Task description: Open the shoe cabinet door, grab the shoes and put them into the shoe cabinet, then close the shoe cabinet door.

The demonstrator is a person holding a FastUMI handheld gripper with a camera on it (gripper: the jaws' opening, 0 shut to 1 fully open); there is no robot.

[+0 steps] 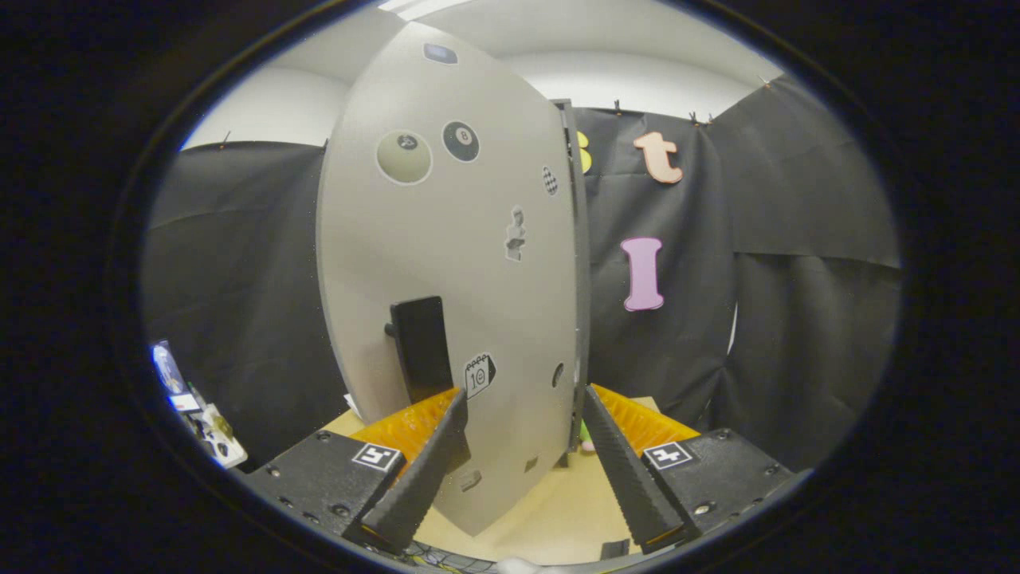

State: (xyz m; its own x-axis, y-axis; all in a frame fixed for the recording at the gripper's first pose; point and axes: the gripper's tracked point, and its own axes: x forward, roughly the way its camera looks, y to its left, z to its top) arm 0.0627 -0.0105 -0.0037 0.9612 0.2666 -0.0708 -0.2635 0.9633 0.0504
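The grey shoe cabinet door (446, 263) stands close in front of me, upright, with several stickers on its face. Its black handle (420, 347) sticks out low on the door, just ahead of and above my left fingertip (454, 410). My gripper (526, 399) is open, the fingers spread wide with the lower part of the door face between and just beyond them; neither finger presses on anything. The door's dark right edge (579, 279) runs down to my right fingertip (596, 406). A small pink and green thing (586, 440) peeks out beside that edge; I cannot tell what it is.
The cabinet stands on a light wooden tabletop (550, 510). Black cloth (797, 319) walls the booth behind and on both sides. A small clutter of items (195, 402) lies off to the far left, below the cloth.
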